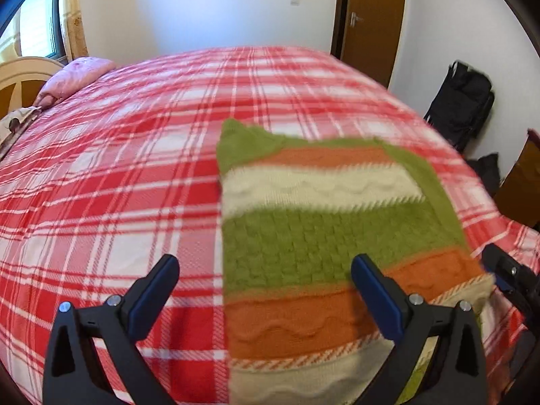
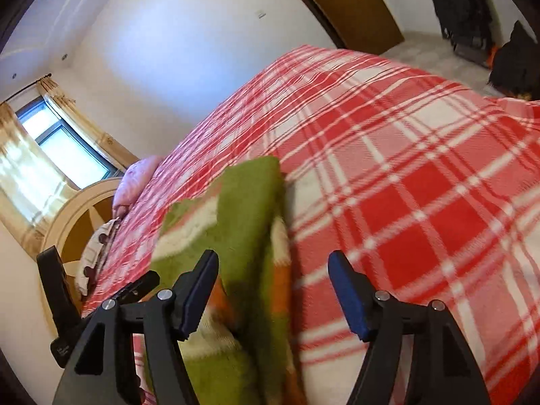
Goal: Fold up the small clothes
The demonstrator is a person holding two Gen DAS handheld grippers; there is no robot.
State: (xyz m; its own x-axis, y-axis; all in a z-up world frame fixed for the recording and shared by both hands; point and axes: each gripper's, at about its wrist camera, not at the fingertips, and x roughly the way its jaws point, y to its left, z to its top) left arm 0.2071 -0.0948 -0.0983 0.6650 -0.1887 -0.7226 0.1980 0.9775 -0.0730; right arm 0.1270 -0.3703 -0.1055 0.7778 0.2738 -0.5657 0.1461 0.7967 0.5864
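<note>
A small knitted sweater (image 1: 303,236) with green, orange and cream stripes lies folded in a rough rectangle on the red and white plaid bedcover (image 1: 118,175). My left gripper (image 1: 265,263) hovers over its near left part, jaws wide open, touching nothing. At the sweater's right edge a black part of the right gripper (image 1: 506,273) shows. In the right wrist view the sweater (image 2: 243,202) runs away from me between the fingers and closer to the left one. The right gripper (image 2: 274,259) is open, its pads clear of the knit. The picture is blurred.
A pink pillow (image 1: 77,76) and a cream headboard (image 1: 23,74) are at the bed's far left, below a curtained window (image 2: 67,141). A brown door (image 1: 371,17) stands beyond the bed. A black bag (image 1: 462,108) leans on the right wall. The bedcover (image 2: 422,185) stretches right.
</note>
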